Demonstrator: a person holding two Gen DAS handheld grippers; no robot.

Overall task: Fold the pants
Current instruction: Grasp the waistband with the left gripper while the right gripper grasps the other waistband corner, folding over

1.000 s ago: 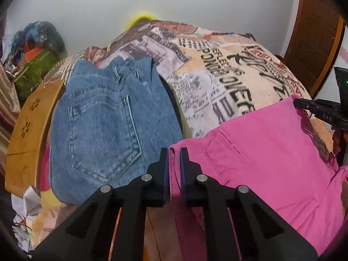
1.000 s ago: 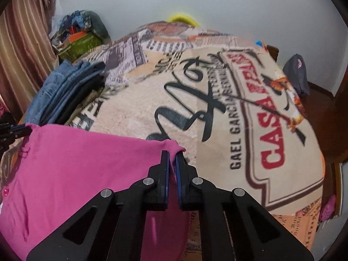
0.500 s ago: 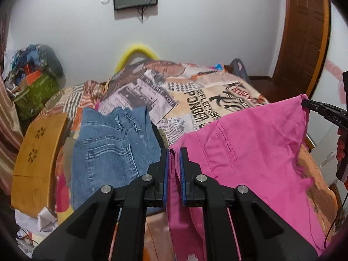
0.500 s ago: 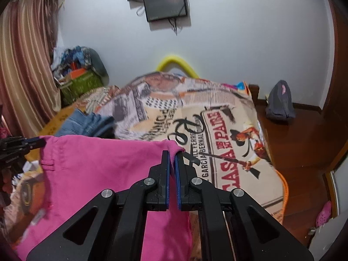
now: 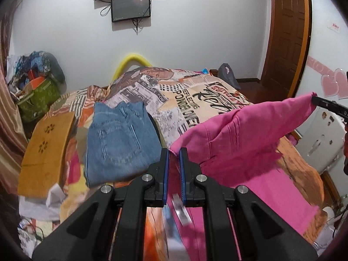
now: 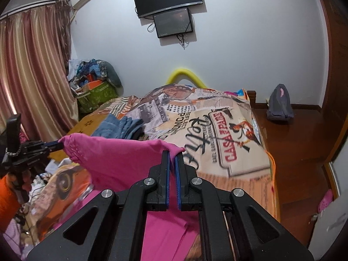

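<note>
Both tongs, left tongs [image 5: 173, 152] and right tongs [image 6: 172, 155], are clamped on pink pants [image 5: 243, 139], held stretched above the bed [image 6: 217, 117]. Lift-and-spread step judged underway; lowering flat is needed next.

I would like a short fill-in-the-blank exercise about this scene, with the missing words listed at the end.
1. Both grippers, the left gripper and the right gripper, are shut on the ____ pants.
2. The folded jeans lie on the ____.
3. On the wall above the bed hangs a black ____.
4. The foam arch at the far end of the bed is ____.

Missing words: pink; bed; TV; yellow
</note>
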